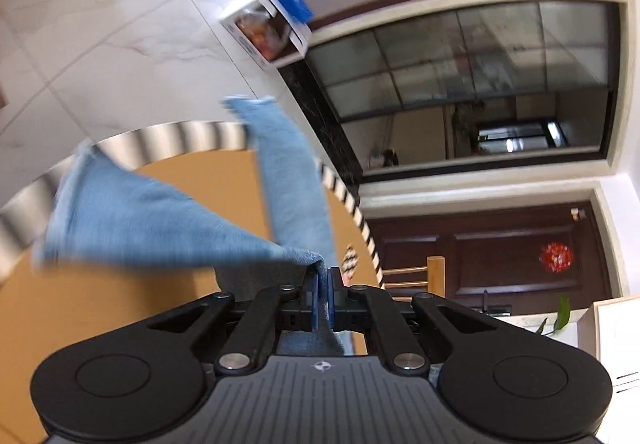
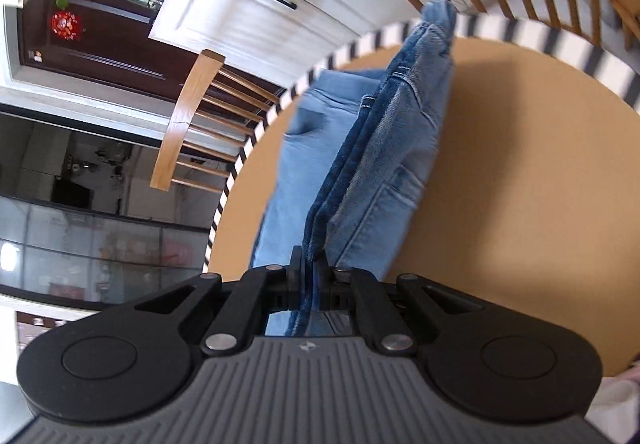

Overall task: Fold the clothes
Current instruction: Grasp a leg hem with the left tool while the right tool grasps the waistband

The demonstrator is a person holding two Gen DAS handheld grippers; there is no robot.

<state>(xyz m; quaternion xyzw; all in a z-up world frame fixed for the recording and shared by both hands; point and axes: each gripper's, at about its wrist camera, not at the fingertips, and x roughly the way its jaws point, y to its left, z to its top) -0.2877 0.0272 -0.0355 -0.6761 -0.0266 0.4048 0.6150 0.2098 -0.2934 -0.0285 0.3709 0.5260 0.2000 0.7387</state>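
Left wrist view: your left gripper (image 1: 323, 286) is pinched tight on a fold of the jeans (image 1: 160, 228), w/ denim squeezed between the blue pads (image 1: 314, 290). You've got them up off the round table (image 1: 120, 304), prob. so the legs hang free and line up before the fold. Two legs fan away from the grip: one runs toward the table's striped far edge (image 1: 176, 137), the other reaches past that edge. Long axis goes from your claw out to the hems. Blur suggests the cloth is swinging.

Right wrist view: your right gripper (image 2: 309, 276) is clamped on the thick waistband end, several layers stacked between the fingers. The jeans (image 2: 392, 147) stretch from the grip toward the far striped rim (image 2: 400, 31), pocket side facing right; the lighter panel drapes left near the table's left edge. Holding both ends likely keeps the length taut for laying down.
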